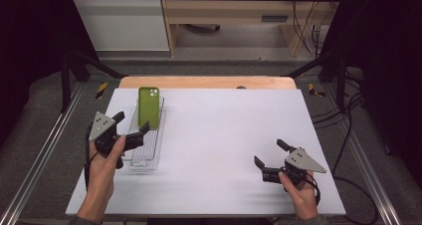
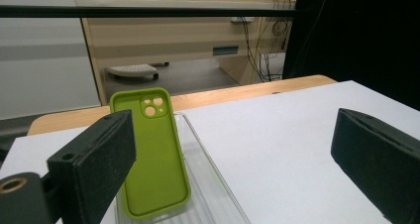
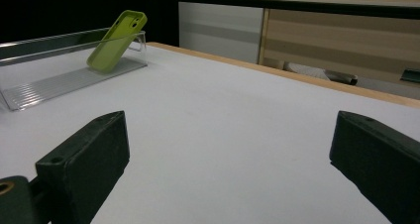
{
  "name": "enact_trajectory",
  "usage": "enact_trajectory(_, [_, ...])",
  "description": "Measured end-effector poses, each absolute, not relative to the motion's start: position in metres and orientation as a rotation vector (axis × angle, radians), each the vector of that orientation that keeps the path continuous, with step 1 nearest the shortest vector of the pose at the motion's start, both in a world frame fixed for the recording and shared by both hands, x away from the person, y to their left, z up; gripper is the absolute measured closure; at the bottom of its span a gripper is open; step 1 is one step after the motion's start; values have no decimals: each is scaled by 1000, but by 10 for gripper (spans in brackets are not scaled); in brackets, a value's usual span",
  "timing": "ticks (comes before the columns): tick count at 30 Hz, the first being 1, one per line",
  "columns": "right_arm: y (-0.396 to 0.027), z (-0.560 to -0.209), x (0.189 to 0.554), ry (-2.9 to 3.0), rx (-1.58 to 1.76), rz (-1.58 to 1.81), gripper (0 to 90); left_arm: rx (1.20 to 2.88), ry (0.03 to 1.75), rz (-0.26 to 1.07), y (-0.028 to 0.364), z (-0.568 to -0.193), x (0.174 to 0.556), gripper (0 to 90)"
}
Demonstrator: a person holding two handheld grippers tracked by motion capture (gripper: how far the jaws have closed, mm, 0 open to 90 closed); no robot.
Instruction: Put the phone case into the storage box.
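Propped against the clear tray's (image 1: 144, 158) far wall, green phone case (image 1: 149, 107) faces the wide-open left tool (image 1: 133, 131); right tool (image 1: 268, 161) waits wide near the table's (image 1: 224, 135) near edge.

Looks like a lab or recording workspace: white surface (image 1: 224, 135) framed by black curtains (image 1: 30, 31) and metal rails (image 1: 40, 155), bundled cables (image 1: 306, 21) hanging at far right beside a wooden desk (image 1: 224, 6), grey floor beyond.
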State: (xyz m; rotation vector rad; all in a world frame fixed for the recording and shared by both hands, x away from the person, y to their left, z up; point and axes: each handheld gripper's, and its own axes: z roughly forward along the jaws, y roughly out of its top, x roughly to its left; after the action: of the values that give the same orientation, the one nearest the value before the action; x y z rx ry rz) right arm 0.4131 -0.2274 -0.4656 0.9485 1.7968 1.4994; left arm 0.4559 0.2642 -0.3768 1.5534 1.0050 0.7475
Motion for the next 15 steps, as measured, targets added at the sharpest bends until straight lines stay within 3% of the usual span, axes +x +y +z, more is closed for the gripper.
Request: enact_trajectory(15, [-226,-466,413,1801,946,1497,22,1552,996,727,270,-394,439,36])
